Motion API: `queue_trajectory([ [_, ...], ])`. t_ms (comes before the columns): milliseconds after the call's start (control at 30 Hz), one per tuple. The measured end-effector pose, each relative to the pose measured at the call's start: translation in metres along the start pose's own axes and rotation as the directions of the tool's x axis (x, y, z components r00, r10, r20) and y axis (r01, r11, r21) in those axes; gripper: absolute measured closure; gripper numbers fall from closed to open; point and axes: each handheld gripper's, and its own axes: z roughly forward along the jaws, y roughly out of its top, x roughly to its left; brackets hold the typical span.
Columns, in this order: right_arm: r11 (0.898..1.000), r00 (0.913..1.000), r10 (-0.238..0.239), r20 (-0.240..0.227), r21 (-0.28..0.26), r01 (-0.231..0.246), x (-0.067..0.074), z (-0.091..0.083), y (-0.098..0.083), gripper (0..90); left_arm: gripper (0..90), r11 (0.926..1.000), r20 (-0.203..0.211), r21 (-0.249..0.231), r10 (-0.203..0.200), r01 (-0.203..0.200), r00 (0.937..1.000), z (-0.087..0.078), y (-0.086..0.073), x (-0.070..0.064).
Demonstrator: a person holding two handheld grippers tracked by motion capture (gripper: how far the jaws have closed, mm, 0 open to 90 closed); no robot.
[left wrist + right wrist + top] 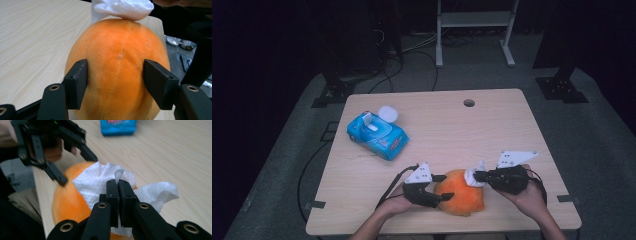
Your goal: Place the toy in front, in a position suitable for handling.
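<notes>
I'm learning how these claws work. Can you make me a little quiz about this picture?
1. True or false: the right claw pinches a crumpled white paper tissue.
2. What does the left claw hold between its jaws? A) blue wet-wipe pack B) round orange plush toy C) nothing
3. Fill in: the tissue touches the ___ toy.

Key:
1. True.
2. B, the round orange plush toy; the blue wet-wipe pack lies apart on the light wooden table.
3. Orange.
</notes>
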Motion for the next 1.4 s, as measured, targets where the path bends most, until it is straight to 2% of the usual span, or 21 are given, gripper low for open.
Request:
queue_trajectory([
  [67, 1.000, 0.9998, -0.017, -0.004, -0.002, 0.017, 0.004, 0.003, 0.004, 86.7, 36.0, 1.0000, 0.003, 0.003, 0.000, 0.000, 1.0000, 0.000, 0.001, 0.000],
  [133, 0.999, 0.9994, -0.033, -0.006, 0.017, 0.033, 0.007, 0.008, 0.004, 86.8, 31.1, 1.0000, 0.020, -0.001, -0.010, 0.010, 0.9998, -0.003, 0.003, 0.002],
  [200, 0.998, 0.9989, -0.047, -0.005, 0.043, 0.047, 0.011, 0.012, 0.002, 86.8, 18.6, 0.9991, 0.002, -0.002, -0.042, 0.042, 0.9991, -0.004, 0.007, 0.004],
  [267, 0.997, 0.9985, -0.051, -0.020, 0.049, 0.052, 0.012, 0.012, 0.001, 86.9, 12.8, 0.9965, 0.003, -0.009, -0.084, 0.084, 0.9965, -0.003, 0.008, 0.008],
  [300, 0.997, 0.9982, -0.056, -0.022, 0.053, 0.057, 0.013, 0.012, 0.000, 86.8, 10.6, 0.9961, 0.000, 0.000, -0.089, 0.089, 0.9961, -0.001, 0.008, 0.009],
  [400, 0.996, 0.9977, -0.063, -0.024, 0.056, 0.064, 0.015, 0.013, 0.001, 86.7, 10.2, 0.9951, 0.029, 0.024, -0.096, 0.096, 0.9949, 0.010, 0.003, 0.007],
  [533, 0.997, 0.9982, -0.059, -0.008, 0.056, 0.059, 0.014, 0.014, -0.001, 86.7, 12.6, 0.9951, 0.016, 0.017, -0.098, 0.098, 0.9951, 0.016, 0.001, 0.004],
  [600, 0.998, 0.9989, -0.047, -0.001, 0.053, 0.047, 0.012, 0.013, -0.001, 86.7, 25.4, 0.9969, 0.000, 0.010, -0.079, 0.079, 0.9969, 0.013, 0.002, 0.003],
  [667, 0.998, 0.9991, -0.042, 0.005, 0.039, 0.042, 0.010, 0.010, 0.000, 86.9, 38.8, 0.9991, -0.019, -0.003, -0.043, 0.043, 0.9989, 0.010, 0.005, 0.000],
  [733, 0.999, 0.9993, -0.035, 0.015, 0.004, 0.034, 0.009, 0.007, 0.002, 87.3, 42.0, 0.9995, -0.037, -0.024, 0.018, -0.019, 0.9992, 0.007, 0.012, -0.004],
  [767, 0.999, 0.9991, -0.034, 0.025, -0.018, 0.034, 0.010, 0.005, 0.004, 87.4, 42.3, 0.9977, -0.061, -0.037, 0.055, -0.057, 0.9966, 0.005, 0.016, -0.007],
  [833, 0.997, 0.9976, -0.049, 0.049, -0.048, 0.052, 0.014, 0.003, 0.009, 87.6, 43.1, 0.9905, -0.114, -0.033, 0.129, -0.134, 0.9850, 0.001, 0.024, -0.012],
  [900, 0.995, 0.9970, -0.060, 0.049, -0.074, 0.063, 0.019, 0.005, 0.015, 87.6, 43.1, 0.9875, -0.147, -0.037, 0.147, -0.153, 0.9783, -0.003, 0.026, -0.010],
  [967, 0.995, 0.9960, -0.070, 0.055, -0.071, 0.074, 0.022, 0.011, 0.018, 87.6, 42.8, 0.9868, -0.168, -0.016, 0.156, -0.161, 0.9733, -0.005, 0.021, -0.004],
  [1000, 0.995, 0.9965, -0.070, 0.045, -0.062, 0.073, 0.022, 0.015, 0.018, 87.6, 42.4, 0.9889, -0.177, -0.005, 0.145, -0.148, 0.9734, -0.006, 0.017, -0.001],
  [1067, 0.997, 0.9965, -0.072, 0.042, -0.024, 0.073, 0.021, 0.025, 0.015, 87.5, 41.4, 0.9942, -0.152, -0.007, 0.106, -0.108, 0.9828, -0.011, 0.008, 0.007],
  [1100, 0.997, 0.9967, -0.072, 0.036, -0.008, 0.073, 0.020, 0.029, 0.011, 87.5, 40.9, 0.9952, -0.145, 0.001, 0.097, -0.098, 0.9847, -0.013, 0.005, 0.010],
  [1200, 0.998, 0.9972, -0.064, 0.037, 0.018, 0.064, 0.016, 0.030, 0.005, 87.5, 40.0, 0.9984, -0.126, -0.007, 0.055, -0.057, 0.9905, -0.018, -0.002, 0.015],
  [1267, 0.998, 0.9978, -0.049, 0.046, 0.028, 0.048, 0.012, 0.027, 0.001, 87.5, 38.8, 0.9990, -0.106, -0.003, 0.045, -0.046, 0.9933, -0.020, -0.003, 0.016],
  [1333, 0.999, 0.9988, -0.033, 0.036, 0.037, 0.032, 0.010, 0.026, -0.003, 87.4, 34.5, 0.9996, -0.087, -0.009, 0.026, -0.027, 0.9959, -0.020, -0.002, 0.016],
  [1400, 0.999, 0.9990, -0.034, 0.029, 0.041, 0.033, 0.012, 0.027, -0.004, 87.4, 23.6, 0.9992, -0.080, -0.039, -0.011, 0.008, 0.9967, -0.020, 0.003, 0.017],
])
